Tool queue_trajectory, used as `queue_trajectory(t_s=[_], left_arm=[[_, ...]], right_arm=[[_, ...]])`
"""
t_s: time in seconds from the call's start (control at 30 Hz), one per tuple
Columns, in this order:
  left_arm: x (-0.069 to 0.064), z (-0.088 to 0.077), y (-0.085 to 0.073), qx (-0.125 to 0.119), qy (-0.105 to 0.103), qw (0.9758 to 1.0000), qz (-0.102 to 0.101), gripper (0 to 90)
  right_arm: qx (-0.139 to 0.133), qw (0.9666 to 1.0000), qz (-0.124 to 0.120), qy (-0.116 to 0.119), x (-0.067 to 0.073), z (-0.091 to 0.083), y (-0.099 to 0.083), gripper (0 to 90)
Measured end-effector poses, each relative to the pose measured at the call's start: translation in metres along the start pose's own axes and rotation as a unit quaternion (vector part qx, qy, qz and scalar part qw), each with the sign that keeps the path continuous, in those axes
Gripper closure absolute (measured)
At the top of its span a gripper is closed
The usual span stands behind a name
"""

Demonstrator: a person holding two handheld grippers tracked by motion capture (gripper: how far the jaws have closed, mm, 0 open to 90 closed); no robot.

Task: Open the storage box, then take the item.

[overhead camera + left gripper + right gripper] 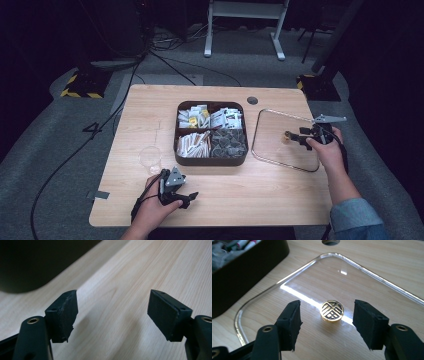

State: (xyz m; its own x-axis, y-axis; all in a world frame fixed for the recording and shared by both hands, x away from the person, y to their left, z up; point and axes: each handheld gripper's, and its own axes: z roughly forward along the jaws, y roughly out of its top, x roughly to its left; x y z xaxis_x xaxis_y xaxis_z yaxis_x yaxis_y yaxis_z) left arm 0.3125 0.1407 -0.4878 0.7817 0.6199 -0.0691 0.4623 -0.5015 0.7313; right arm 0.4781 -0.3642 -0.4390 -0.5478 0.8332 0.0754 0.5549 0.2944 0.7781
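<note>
Leftmost, a clear cup [150, 159] is barely discernible beside the left gripper [189, 197], jaws wide over bare table [150, 107]. Centre, the compartment box [210, 133]. Right, the glass lid [312, 290] lies flat; the right gripper [327, 322] stands parted around its gold knob [332, 310], untouched.

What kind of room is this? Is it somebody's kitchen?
Probably not a kitchen; more likely a lab or studio for recording. Dark curtains surround a lone wooden table, cables trail over the grey carpet, and yellow-and-black striped stand feet sit on the floor.
</note>
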Motion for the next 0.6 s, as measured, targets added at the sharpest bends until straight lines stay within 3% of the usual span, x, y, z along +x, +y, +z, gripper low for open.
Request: queue_trajectory(t_s=[0.37, 0.6], left_arm=[[0.005, -0.002, 0.028, -0.033, 0.009, 0.9992, -0.021, 26.2], [0.006, 0.004, 0.057, -0.053, 0.001, 0.9981, -0.032, 26.2]], right_arm=[[-0.042, 0.9991, 0.006, 0.009, 0.019, -0.033, 0.005, 40.4], [-0.051, 0.9986, -0.012, 0.010, 0.035, -0.047, 0.003, 40.3]])
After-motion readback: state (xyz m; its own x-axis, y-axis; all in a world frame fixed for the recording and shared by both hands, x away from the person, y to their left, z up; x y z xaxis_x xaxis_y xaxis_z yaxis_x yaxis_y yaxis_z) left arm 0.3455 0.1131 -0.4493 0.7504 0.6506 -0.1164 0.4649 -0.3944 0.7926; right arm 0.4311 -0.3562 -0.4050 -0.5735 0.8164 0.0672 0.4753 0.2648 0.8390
